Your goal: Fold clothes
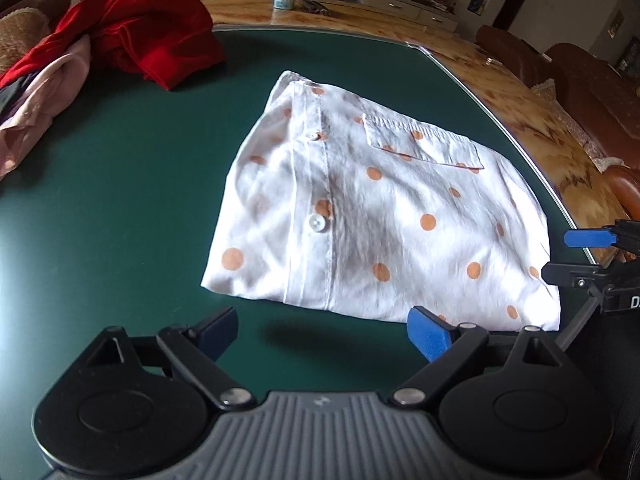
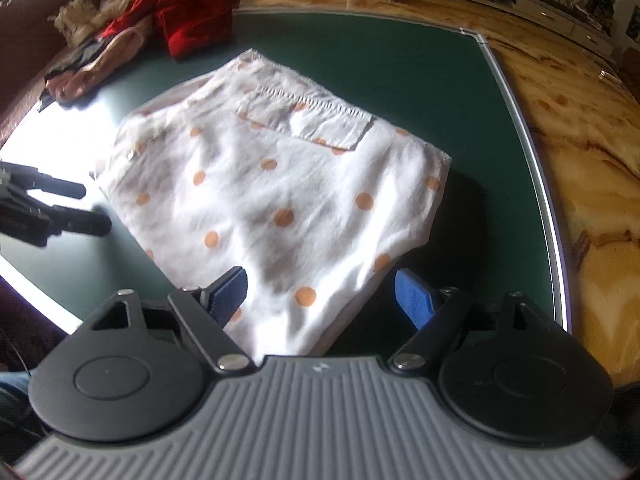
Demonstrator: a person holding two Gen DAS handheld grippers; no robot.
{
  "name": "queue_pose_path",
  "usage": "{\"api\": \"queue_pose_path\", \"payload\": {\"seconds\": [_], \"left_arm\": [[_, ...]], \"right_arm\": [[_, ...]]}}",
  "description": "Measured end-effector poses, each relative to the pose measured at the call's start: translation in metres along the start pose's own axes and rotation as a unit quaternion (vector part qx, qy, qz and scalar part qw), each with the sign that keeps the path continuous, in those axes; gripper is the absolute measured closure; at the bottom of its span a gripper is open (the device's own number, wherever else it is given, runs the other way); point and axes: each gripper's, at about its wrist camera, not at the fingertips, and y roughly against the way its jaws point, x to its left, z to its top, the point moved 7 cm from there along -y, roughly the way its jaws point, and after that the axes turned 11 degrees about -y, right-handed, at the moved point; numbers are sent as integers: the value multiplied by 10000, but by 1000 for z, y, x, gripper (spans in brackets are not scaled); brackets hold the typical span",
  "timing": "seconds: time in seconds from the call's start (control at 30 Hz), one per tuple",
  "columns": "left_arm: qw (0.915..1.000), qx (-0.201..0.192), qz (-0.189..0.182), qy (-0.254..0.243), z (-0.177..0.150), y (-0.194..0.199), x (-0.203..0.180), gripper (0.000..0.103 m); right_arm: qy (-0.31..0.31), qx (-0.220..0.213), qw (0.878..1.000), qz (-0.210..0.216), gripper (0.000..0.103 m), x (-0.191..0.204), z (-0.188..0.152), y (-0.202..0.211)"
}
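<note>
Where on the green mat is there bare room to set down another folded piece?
Bare green mat lies between the folded dotted shirt and the pile of red and pink clothes, and in front of the left gripper. The pile's corner is crowded; right of the shirt only a narrow strip remains.

A white shirt with orange dots lies folded, pocket up, on the green mat.

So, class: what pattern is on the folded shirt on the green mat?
White with orange polka dots, clearest in the left wrist view: folded shirt.
</note>
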Motion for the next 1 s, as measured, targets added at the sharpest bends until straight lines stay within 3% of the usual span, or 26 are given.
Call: {"api": "queue_pose_path", "payload": {"seconds": [0.2, 0.33, 0.5, 0.6, 0.67, 0.77, 0.9, 1.0], "left_arm": [[9987, 54, 444, 228, 10, 26, 6, 5], [9965, 21, 746, 378, 20, 38, 10, 2], [9886, -144, 1344, 669, 67, 46, 9, 2], [9917, -253, 1115, 583, 103, 54, -3, 0], [9935, -266, 1012, 440, 128, 57, -9, 0], [9927, -49, 1199, 151, 152, 52, -15, 0], [9916, 347, 1231, -210, 168, 30, -21, 0], [9918, 346, 1214, -198, 169, 18, -23, 0]], "right_arm": [[-895, 42, 9948, -492, 14, -3, 33, 7], [-1443, 158, 9885, -427, 14, 0, 37, 12], [-1813, 122, 9786, -964, 14, 9, 64, 9], [-2049, -221, 9722, -1111, 14, 9, 79, 14], [-2047, -60, 9726, -1102, 14, 8, 89, 9], [-2110, 22, 9713, -1096, 14, 5, 101, 4], [-2156, 56, 9681, -1278, 14, -3, 111, -4], [-2206, 93, 9657, -1364, 14, -10, 113, -9]]}}
